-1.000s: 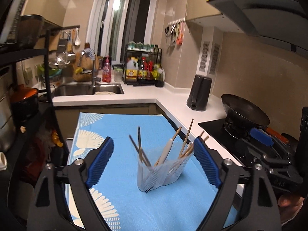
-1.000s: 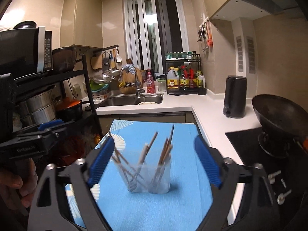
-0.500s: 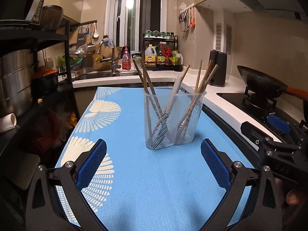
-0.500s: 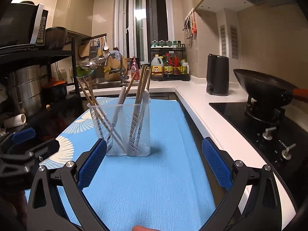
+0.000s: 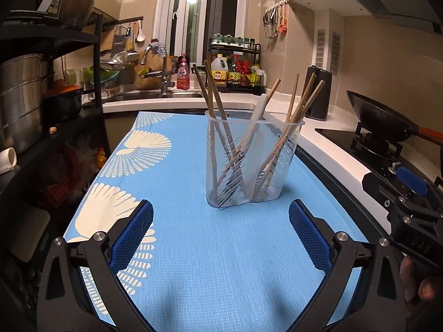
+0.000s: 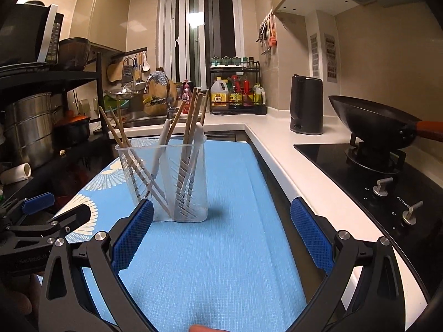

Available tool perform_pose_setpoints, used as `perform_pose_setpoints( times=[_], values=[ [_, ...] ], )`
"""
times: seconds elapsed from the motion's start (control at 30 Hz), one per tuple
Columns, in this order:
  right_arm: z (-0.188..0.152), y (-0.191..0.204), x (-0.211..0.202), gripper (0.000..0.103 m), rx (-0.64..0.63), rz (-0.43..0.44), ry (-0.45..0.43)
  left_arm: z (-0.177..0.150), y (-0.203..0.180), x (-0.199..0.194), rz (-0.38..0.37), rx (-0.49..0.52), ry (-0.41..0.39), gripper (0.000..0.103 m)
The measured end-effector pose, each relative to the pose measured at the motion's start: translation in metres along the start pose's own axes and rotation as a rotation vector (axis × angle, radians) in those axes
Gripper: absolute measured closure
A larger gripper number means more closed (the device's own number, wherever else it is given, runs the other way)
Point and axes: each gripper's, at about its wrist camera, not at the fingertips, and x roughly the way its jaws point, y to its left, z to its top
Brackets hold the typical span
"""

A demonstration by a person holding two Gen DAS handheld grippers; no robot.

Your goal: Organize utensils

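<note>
A clear plastic utensil holder (image 5: 253, 163) stands upright on the blue mat (image 5: 193, 249). It holds several wooden chopsticks (image 5: 218, 102) and a white utensil (image 5: 256, 121). The holder also shows in the right wrist view (image 6: 166, 182), left of centre. My left gripper (image 5: 220, 236) is open and empty, low over the mat, a short way in front of the holder. My right gripper (image 6: 221, 235) is open and empty, its left fingertip (image 6: 133, 238) close to the holder's base. The other gripper's body shows at the right edge of the left wrist view (image 5: 409, 207).
A white counter (image 6: 279, 155) runs along the mat's right edge, with a black kettle (image 6: 306, 105), a stove (image 6: 373, 177) and a black wok (image 6: 371, 121). A dark shelf rack with pots (image 5: 25, 105) stands left. The sink (image 5: 144, 94) and bottle rack (image 5: 235, 69) are at the back.
Both grippers have dropped low and pulled back from above the holder to level with it on the mat. Both stay open; the holder has not moved.
</note>
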Motion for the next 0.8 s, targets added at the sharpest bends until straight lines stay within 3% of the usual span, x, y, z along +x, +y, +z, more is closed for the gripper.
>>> perform_pose_setpoints(
  times=[0.8],
  values=[
    [-0.0028, 0.0016, 0.0014, 0.006, -0.005, -0.011, 0.005, 0.0013, 0.0074, -0.0021, -0.001, -0.014, 0.002, 0.008]
  ],
)
